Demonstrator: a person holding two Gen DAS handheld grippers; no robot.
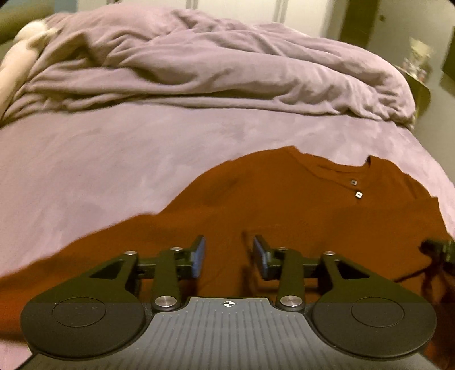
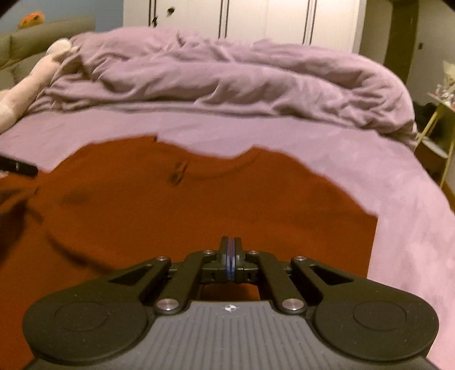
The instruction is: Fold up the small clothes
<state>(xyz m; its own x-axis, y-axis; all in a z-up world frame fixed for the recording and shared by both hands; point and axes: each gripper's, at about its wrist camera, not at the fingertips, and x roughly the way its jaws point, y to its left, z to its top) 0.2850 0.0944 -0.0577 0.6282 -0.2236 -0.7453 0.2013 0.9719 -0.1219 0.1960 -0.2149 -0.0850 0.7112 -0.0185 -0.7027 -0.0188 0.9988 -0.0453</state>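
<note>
A small rust-orange shirt (image 1: 284, 205) lies spread flat on the purple bed sheet (image 1: 113, 159), neckline with two small square snaps (image 1: 359, 194) pointing away. My left gripper (image 1: 229, 253) is open, just above the shirt's lower middle, with nothing between its blue pads. In the right wrist view the same shirt (image 2: 184, 205) fills the foreground. My right gripper (image 2: 231, 256) is shut with its pads together above the shirt's lower right part; I cannot tell whether cloth is pinched. The other gripper's tip shows at the left edge (image 2: 20, 168).
A rumpled purple duvet (image 1: 213, 65) is bunched across the far half of the bed. A pale plush toy (image 2: 31, 82) lies at the far left. A side table (image 2: 438, 128) stands right of the bed, white wardrobe doors (image 2: 256, 20) behind.
</note>
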